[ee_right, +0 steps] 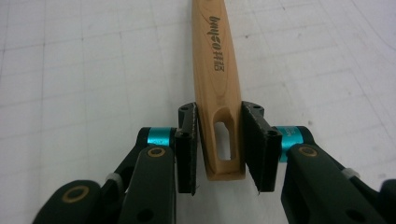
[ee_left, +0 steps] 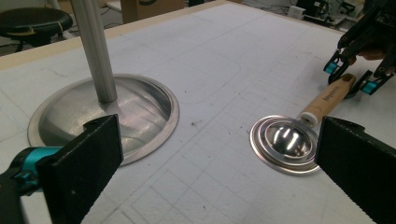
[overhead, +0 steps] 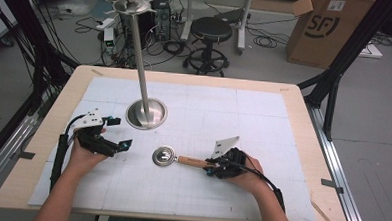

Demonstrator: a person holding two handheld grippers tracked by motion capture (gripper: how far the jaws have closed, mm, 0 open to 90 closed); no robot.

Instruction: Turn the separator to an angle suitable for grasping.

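Gripping is at its opening stage: the right gripper (ee_right: 218, 149) has its two black jaws set on either side of the pale wooden handle (ee_right: 215, 70) of a round, polished steel ladle with stepped rim (overhead: 164, 156), at the handle's far end where the hanging slot is cut. In the right gripper view both pads lie against the handle's sides, so the grip reads as closed on the wood, though how firmly cannot be told.

Item: ladle. Lies flat on the white gridded mat (overhead: 263, 118), bowl away from the right gripper's tips, handle running back between its jaws. Not lifted.

Item: tall brushed-steel stand with domed round base and thin upright pole (overhead: 145, 113). Stands beyond the ladle's bowl, apart from it, just ahead of the left gripper (overhead: 119, 133); a pronged ring crowns the pole.

Item: left gripper. Jaws spread wide and empty, hovering low over the mat, aimed between the stand's base and the ladle's bowl, touching neither.

Done, by judgement: approach and seating of the right jaws on the handle. Left: raising the ladle and carrying it, probably toward the stand's prongs for hanging by the slot.
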